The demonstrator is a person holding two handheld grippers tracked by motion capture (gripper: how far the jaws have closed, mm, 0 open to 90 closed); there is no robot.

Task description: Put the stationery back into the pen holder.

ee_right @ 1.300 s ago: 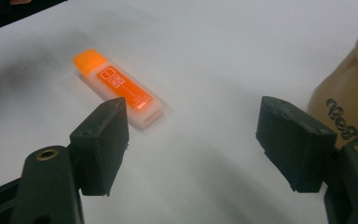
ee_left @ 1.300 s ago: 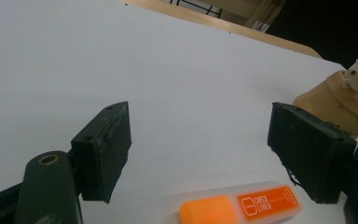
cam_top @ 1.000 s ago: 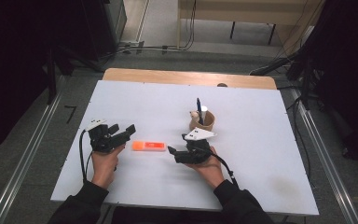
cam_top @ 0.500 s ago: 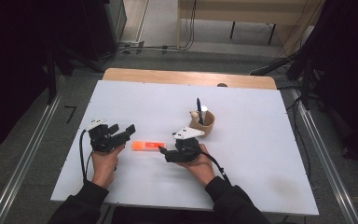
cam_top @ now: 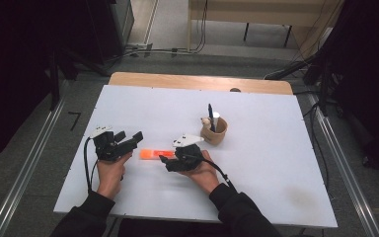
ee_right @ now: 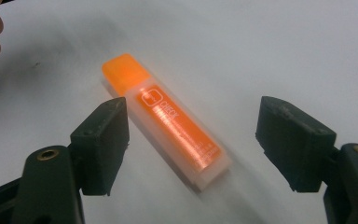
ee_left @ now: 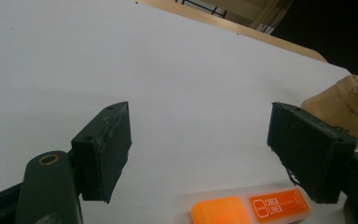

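table: white tabletop [cam_top: 276, 163] with a bare wooden strip along the far edge; a person's forearms in dark sleeves come in from the near side.
orange highlighter: lies flat on the tabletop between the two grippers [cam_top: 152, 154], long axis running roughly left to right in the high view; translucent body with an orange label reading "check liner", capped end toward the left gripper.
right gripper: held low just beside the highlighter's right end [cam_top: 164, 158], black jaws spread wide; in the right gripper view [ee_right: 191, 140] the highlighter [ee_right: 165, 121] lies slantwise between the open jaws, its near end closest to the left jaw, not pinched; whether a jaw brushes it cannot be told.
left gripper: in the left hand near the table's left side [cam_top: 132, 139], pointing toward the highlighter; jaws spread wide, nothing between them; in the left gripper view [ee_left: 198, 149] the highlighter [ee_left: 249, 210] lies low in front of the jaws, apart from them.
tan cup: beyond the right hand, well right of the highlighter [cam_top: 214, 132]; holds a dark pen and a white-tipped item standing upright; its edge shows at the right of the left gripper view [ee_left: 340, 105].
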